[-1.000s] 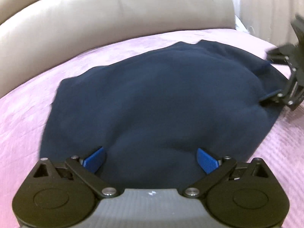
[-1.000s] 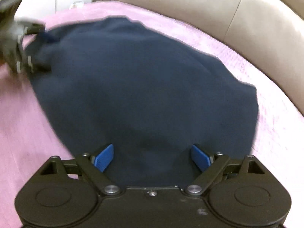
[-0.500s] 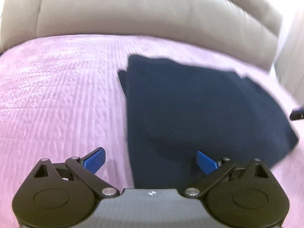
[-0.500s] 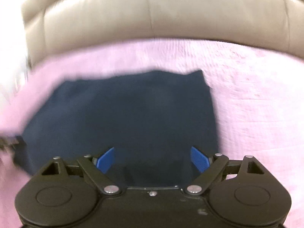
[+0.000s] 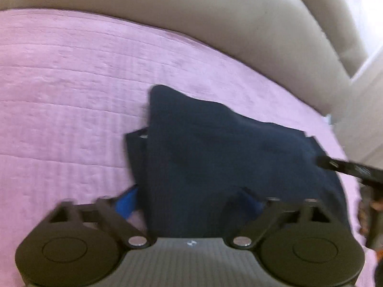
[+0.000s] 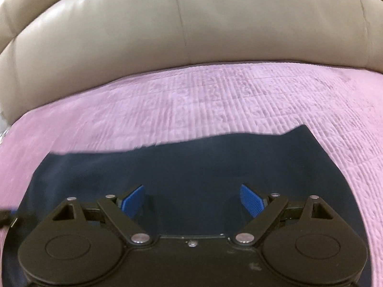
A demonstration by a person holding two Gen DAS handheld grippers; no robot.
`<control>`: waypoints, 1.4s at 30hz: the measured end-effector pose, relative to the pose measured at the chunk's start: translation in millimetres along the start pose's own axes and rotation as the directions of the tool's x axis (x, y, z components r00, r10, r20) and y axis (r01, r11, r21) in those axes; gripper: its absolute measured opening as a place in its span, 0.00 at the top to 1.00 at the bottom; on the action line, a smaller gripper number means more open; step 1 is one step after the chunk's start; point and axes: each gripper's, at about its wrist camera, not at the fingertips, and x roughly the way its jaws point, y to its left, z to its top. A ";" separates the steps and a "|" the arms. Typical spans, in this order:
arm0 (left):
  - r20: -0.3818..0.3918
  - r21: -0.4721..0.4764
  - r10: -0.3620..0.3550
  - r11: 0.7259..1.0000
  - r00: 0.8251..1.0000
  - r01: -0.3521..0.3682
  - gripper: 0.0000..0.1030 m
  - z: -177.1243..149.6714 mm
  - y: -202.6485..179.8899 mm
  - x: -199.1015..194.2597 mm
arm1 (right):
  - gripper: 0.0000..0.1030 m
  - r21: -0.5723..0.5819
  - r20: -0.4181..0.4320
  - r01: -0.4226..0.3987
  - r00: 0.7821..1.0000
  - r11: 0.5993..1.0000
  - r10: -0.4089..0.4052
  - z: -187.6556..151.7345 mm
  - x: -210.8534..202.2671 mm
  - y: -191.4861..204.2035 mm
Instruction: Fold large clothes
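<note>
Soft even light; motion blur, fisheye-bent edges.

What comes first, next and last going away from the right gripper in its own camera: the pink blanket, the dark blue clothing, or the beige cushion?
From the right gripper, which is open:
1. The dark blue clothing, lying right under and between its fingers.
2. The pink blanket, spread out beyond the clothing.
3. The beige cushion, at the back, behind the blanket.
</note>
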 end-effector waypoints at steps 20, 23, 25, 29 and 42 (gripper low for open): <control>0.014 -0.210 -0.166 0.964 0.986 0.165 0.08 -90.6 7.7 -44.3 | 0.01 -0.089 0.057 0.041 0.998 0.995 -0.036 -74.6 -54.6 -5.1; 0.045 -0.312 -0.165 0.935 0.985 0.171 0.43 -92.3 10.5 -37.3 | 0.01 -0.084 0.102 0.015 0.995 0.996 -0.006 -90.5 -76.6 -6.8; 0.074 -0.365 -0.189 0.909 0.979 0.204 0.43 -94.2 14.8 -29.8 | 0.01 -0.123 0.116 0.022 0.993 0.992 -0.008 -103.3 -84.3 -2.4; 0.078 -0.353 -0.191 0.913 0.978 0.206 0.72 -96.8 6.1 -28.4 | 0.01 -0.160 0.144 0.022 0.990 0.987 0.002 -125.5 -99.5 2.9; 0.232 -0.334 -0.153 0.915 0.961 0.226 0.77 -72.4 -65.4 -59.9 | 0.01 -0.307 0.237 0.080 0.972 0.948 -0.005 -207.9 -132.5 9.2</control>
